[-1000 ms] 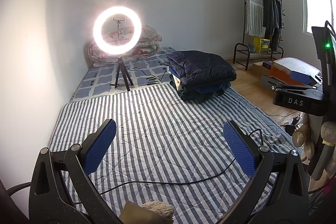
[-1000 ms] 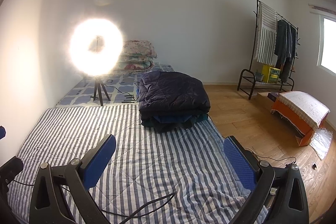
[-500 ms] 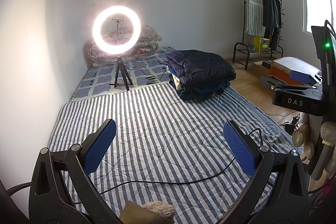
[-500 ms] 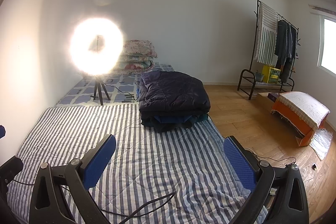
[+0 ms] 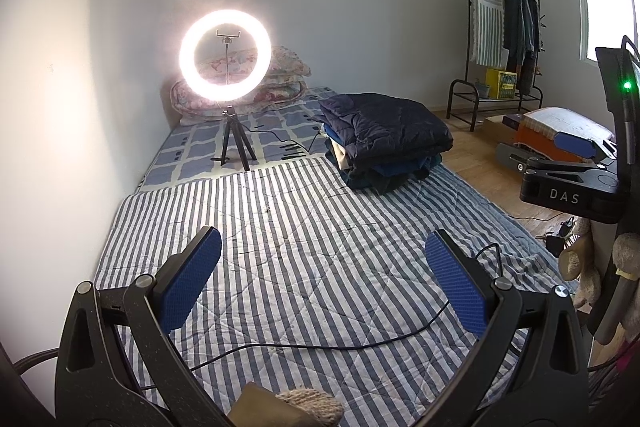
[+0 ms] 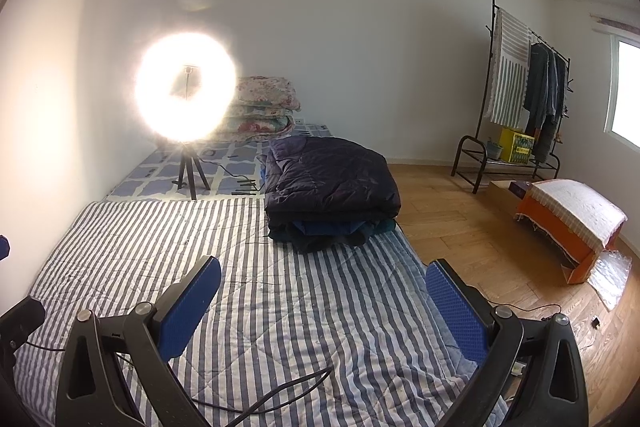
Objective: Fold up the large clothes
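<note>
— What are your two grippers doing?

— My left gripper (image 5: 322, 275) hangs above the striped quilt (image 5: 312, 247), its blue pads spread wide with nothing between them. My right gripper (image 6: 324, 301) is the same: jaws wide apart, empty, over the right-hand part of that quilt (image 6: 280, 291). From the left wrist view I can also see the right gripper out at the side (image 5: 568, 167), one blue pad showing and a green light above it.

— And the clothes?

— A stack of folded clothes (image 5: 384, 143) sits at the far end of the quilt, on its right side, well apart from both grippers. A dark navy padded jacket (image 6: 332, 175) lies on top, with blue, teal and pale layers under it. Neither gripper touches it.

— What else is on the bed?

— A lit ring light (image 5: 226, 53) on a small black tripod (image 5: 234, 143) stands to the left of the stack, on a blue-and-white patterned sheet (image 5: 200, 155) beyond the quilt. Floral bedding (image 6: 264, 107) is piled against the wall behind it. A black cable (image 5: 320, 345) snakes across the quilt close to my left gripper.

— And off the bed?

— A wooden floor (image 6: 460, 227) runs along the right. A black garment rack (image 6: 516, 99) stands by the far wall with a striped cloth and dark clothes hanging on it, and an orange box (image 6: 560, 227) under a white cover sits nearer on the floor.
</note>
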Available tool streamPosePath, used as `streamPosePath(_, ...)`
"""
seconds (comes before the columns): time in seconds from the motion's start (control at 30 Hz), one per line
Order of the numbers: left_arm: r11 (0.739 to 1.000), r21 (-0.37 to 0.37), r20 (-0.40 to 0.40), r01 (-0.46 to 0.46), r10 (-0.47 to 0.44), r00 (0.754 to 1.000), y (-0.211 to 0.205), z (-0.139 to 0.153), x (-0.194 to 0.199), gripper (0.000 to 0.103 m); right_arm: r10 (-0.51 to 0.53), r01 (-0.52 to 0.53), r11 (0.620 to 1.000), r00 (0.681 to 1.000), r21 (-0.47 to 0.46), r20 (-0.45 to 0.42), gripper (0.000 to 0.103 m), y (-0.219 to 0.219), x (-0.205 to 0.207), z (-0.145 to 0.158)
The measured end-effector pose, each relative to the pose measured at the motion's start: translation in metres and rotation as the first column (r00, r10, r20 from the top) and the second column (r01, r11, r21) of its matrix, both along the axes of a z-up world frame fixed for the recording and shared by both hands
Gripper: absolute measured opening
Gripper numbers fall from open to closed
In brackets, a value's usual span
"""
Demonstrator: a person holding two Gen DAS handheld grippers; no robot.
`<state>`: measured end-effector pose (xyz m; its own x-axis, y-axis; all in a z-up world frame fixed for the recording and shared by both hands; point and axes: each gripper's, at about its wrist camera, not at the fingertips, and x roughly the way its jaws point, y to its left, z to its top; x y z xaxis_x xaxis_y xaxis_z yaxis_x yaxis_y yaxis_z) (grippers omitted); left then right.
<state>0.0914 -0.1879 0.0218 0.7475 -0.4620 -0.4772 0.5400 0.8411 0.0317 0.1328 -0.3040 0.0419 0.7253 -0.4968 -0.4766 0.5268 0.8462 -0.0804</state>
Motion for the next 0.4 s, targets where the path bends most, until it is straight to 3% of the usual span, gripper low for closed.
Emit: streamPosePath(0.4, 1.0, 0.002, 0.032, -0.026, 0.026, 0.999, 0.0026, 0.0012, -0.0018, 0.103, 0.005, -0.005, 1.0, 1.0, -0.007, -0.004, 0.103, 0.0015, 0.0007, -0.0017)
